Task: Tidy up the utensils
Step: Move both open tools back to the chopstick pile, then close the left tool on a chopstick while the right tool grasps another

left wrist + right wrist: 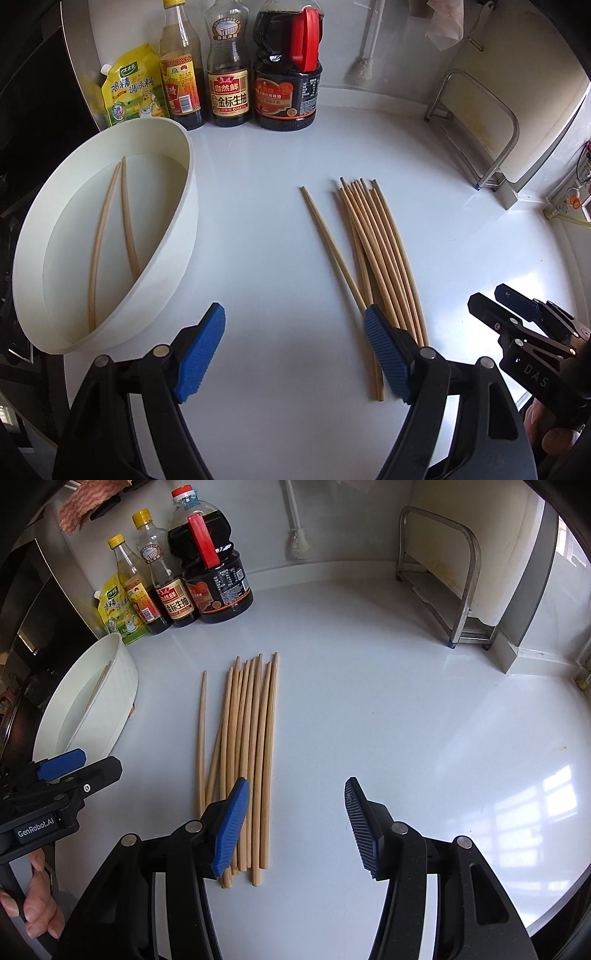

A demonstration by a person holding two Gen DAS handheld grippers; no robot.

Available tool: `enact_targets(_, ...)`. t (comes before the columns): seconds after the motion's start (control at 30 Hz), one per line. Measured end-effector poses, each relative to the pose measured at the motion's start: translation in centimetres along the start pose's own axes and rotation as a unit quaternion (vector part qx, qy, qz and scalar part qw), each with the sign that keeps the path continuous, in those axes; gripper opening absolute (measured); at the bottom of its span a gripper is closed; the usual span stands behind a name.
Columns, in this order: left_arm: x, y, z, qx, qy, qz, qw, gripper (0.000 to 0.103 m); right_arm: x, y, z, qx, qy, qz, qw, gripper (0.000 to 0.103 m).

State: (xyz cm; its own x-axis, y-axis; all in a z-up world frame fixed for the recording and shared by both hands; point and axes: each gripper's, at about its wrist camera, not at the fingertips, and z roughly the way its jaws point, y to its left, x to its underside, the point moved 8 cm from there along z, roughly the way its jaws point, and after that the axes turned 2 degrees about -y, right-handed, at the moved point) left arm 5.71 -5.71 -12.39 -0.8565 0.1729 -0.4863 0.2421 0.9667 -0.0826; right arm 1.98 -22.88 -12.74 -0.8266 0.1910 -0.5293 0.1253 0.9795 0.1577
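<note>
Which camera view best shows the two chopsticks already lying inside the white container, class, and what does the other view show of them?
The left wrist view. It looks down into the white container, so both chopsticks inside show nearly full length on its floor. In the right wrist view the container sits at the left edge, and only a short stretch of the chopsticks shows.

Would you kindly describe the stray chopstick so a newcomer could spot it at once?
Start at the white countertop, between the white tub and the metal rack. A bundle of chopsticks lies there. The stray chopstick lies alone on the tub's side, apart at its far tip.
</note>
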Motion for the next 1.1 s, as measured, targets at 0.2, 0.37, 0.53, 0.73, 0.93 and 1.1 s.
enact_targets(0.2, -0.2, -0.1, 1.2, -0.013, 0.005, -0.008, 0.9999, 0.076, -0.2, -1.1, 1.2, 0.002, -0.001, 0.001, 1.000, 0.052)
enact_targets(0.37, -0.2, -0.6, 2.2, -0.015, 0.004, -0.009, 0.9998, 0.078, -0.2, -2.2, 2.9, 0.003, 0.007, 0.008, 1.000, 0.052)
enact_targets(0.53, 0.0, -0.7, 3.3, -0.020, 0.009, -0.012, 0.9997, 0.078, 0.0, -1.6, 4.6, -0.005, 0.018, -0.003, 1.000, 0.052)
enact_targets(0.73, -0.1, 0.0, 3.9, -0.031, 0.006, -0.018, 0.9993, 0.078, 0.0, -0.5, 5.8, -0.010, 0.021, -0.012, 1.000, 0.052)
enact_targets(0.93, 0.2, 0.2, 4.5, -0.031, 0.010, -0.024, 0.9992, 0.078, 0.2, 0.0, 6.6, -0.011, 0.027, -0.015, 0.999, 0.052)
enact_targets(1.1, 0.2, 0.0, 4.9, -0.028, 0.010, -0.026, 0.9992, 0.078, 0.0, 0.1, 6.9, -0.006, 0.027, -0.023, 0.999, 0.052)
